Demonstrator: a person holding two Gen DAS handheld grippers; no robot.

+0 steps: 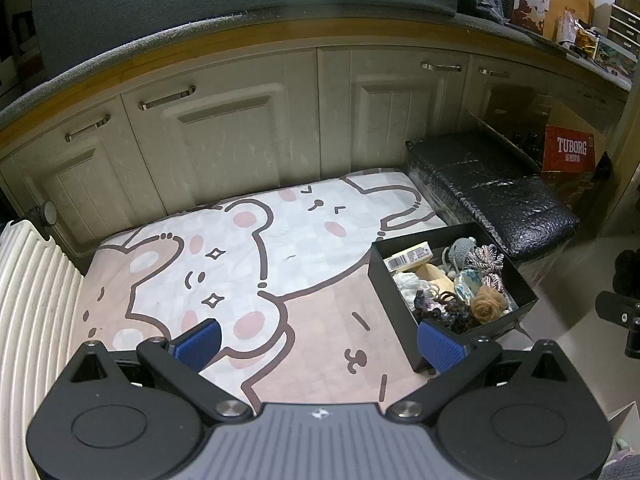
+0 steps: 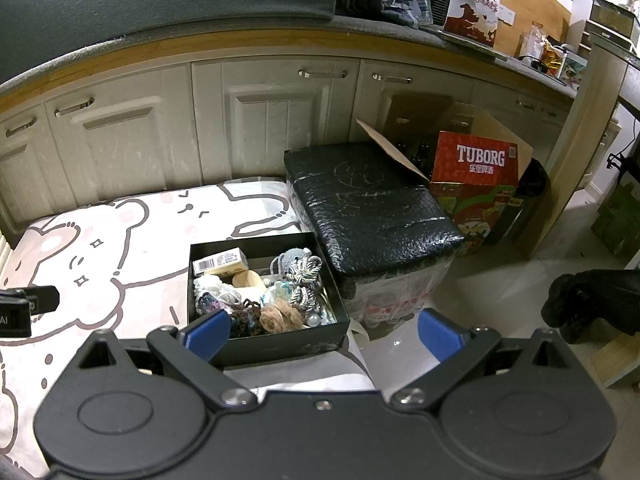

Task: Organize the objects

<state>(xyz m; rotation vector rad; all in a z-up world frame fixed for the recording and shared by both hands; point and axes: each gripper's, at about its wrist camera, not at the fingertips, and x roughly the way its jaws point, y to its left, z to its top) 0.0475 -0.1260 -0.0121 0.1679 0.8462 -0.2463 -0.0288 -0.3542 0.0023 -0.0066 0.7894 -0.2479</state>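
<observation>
A black open box [image 1: 400,300] [image 2: 280,342] sits at the right edge of a cartoon-bear printed mat [image 1: 248,264] [image 2: 100,248]. It holds several small items: a yellow barcoded packet [image 1: 410,257] [image 2: 220,262], a beige fabric flower [image 1: 486,305] [image 2: 280,317], a grey-white braided knot [image 2: 306,274], dark crochet pieces [image 1: 444,310]. My left gripper [image 1: 318,342] hovers open over the mat, its right finger at the box's near corner. My right gripper [image 2: 324,334] is open, its left finger in front of the box's near wall. Neither holds anything.
Cream cabinet doors [image 1: 224,128] run along the back under a countertop. A black wrapped block [image 1: 492,196] [image 2: 368,208] stands right of the mat, with a red Tuborg carton [image 2: 476,164] behind it. A white ribbed surface [image 1: 28,300] borders the left. Tiled floor [image 2: 500,280] lies at right.
</observation>
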